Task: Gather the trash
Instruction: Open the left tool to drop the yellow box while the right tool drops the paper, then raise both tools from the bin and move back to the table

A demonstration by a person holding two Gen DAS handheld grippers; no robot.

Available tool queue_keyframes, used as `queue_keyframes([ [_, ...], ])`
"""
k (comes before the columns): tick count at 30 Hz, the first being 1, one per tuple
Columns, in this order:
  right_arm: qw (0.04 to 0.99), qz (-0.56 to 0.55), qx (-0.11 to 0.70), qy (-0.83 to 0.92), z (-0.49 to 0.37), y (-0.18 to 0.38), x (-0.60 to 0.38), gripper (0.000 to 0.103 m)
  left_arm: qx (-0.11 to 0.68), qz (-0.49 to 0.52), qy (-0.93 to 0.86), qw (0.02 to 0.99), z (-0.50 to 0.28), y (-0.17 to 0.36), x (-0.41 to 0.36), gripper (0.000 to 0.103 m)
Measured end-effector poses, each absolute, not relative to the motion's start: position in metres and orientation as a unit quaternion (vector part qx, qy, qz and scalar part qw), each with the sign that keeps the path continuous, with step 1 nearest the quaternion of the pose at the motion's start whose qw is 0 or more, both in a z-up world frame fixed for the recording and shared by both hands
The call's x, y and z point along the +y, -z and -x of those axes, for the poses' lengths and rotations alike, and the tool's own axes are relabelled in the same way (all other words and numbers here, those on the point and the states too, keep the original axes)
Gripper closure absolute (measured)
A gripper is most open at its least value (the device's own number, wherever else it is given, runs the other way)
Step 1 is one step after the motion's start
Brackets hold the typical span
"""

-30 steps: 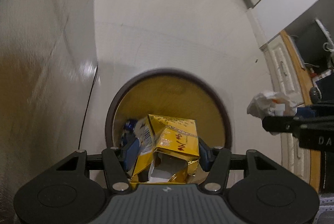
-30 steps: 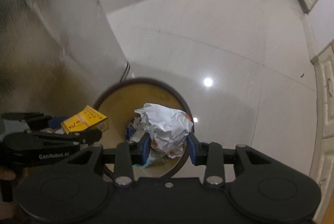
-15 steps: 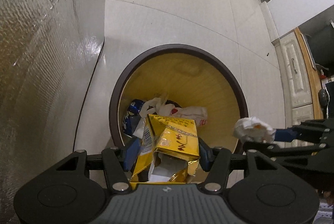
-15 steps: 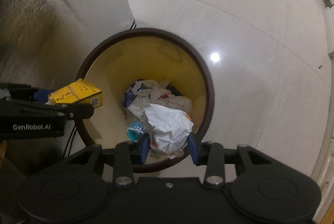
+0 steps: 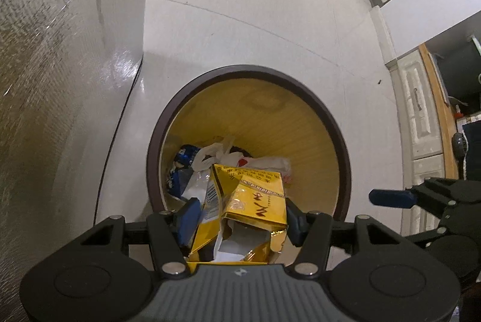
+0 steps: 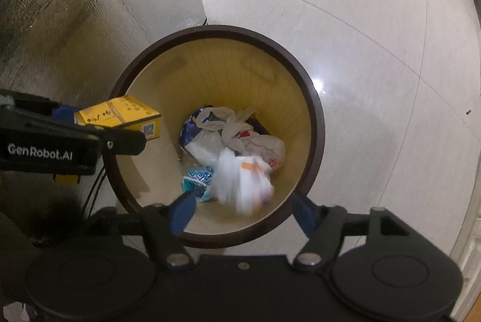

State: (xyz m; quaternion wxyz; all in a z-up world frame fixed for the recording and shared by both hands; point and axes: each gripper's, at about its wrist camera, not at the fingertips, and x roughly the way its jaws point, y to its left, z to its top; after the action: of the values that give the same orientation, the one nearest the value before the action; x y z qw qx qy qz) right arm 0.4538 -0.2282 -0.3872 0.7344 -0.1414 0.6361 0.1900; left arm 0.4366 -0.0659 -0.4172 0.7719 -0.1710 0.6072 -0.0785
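Now over bin (image 6: 312, 99), frame centre | right gripper (image 6: 240, 209) jaws opening, blurred paper wad (image 6: 243, 180) dropping free into bin | left gripper (image 5: 237, 220) clamps yellow carton (image 5: 255, 202) above rim, likely next drop.

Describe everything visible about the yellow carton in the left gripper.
The yellow carton is a small glossy cardboard box, crumpled, its near end torn open to a white inside. It bears dark printed script, a barcode on one side and a QR code on another. The left gripper clamps it between blue-padded fingers, holding it over the bin near the rim, above the trash inside.
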Motion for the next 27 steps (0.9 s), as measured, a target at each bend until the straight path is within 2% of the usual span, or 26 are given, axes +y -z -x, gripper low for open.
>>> queue_keyframes([
  [3, 0.73, 0.142, 0.64, -0.194, -0.453, 0.391, -0.23, 0.024, 0.598, 0.182, 0.089, 0.776, -0.437, 0.414, -0.068, 0.044],
  [5, 0.726, 0.144, 0.643, -0.199, -0.452, 0.393, -0.232, 0.024, 0.599, 0.18, 0.088, 0.775, -0.437, 0.414, -0.07, 0.043],
  [7, 0.722, 0.147, 0.647, -0.198, -0.45, 0.395, -0.234, 0.022, 0.605, 0.177, 0.08, 0.772, -0.438, 0.416, -0.07, 0.033],
  [8, 0.72, 0.147, 0.649, -0.197, -0.45, 0.396, -0.235, 0.022, 0.608, 0.175, 0.075, 0.771, -0.438, 0.417, -0.07, 0.031],
  [20, 0.713, 0.14, 0.656, -0.203, -0.449, 0.399, -0.238, 0.018, 0.642, 0.122, 0.055, 0.755, -0.44, 0.427, -0.076, 0.026],
  [25, 0.715, 0.132, 0.657, -0.202, -0.449, 0.399, -0.238, 0.014, 0.652, 0.104, 0.048, 0.75, -0.439, 0.429, -0.076, 0.021],
  [27, 0.717, 0.125, 0.656, -0.2, -0.449, 0.398, -0.24, 0.009, 0.652, 0.099, 0.047, 0.75, -0.439, 0.428, -0.075, 0.017],
])
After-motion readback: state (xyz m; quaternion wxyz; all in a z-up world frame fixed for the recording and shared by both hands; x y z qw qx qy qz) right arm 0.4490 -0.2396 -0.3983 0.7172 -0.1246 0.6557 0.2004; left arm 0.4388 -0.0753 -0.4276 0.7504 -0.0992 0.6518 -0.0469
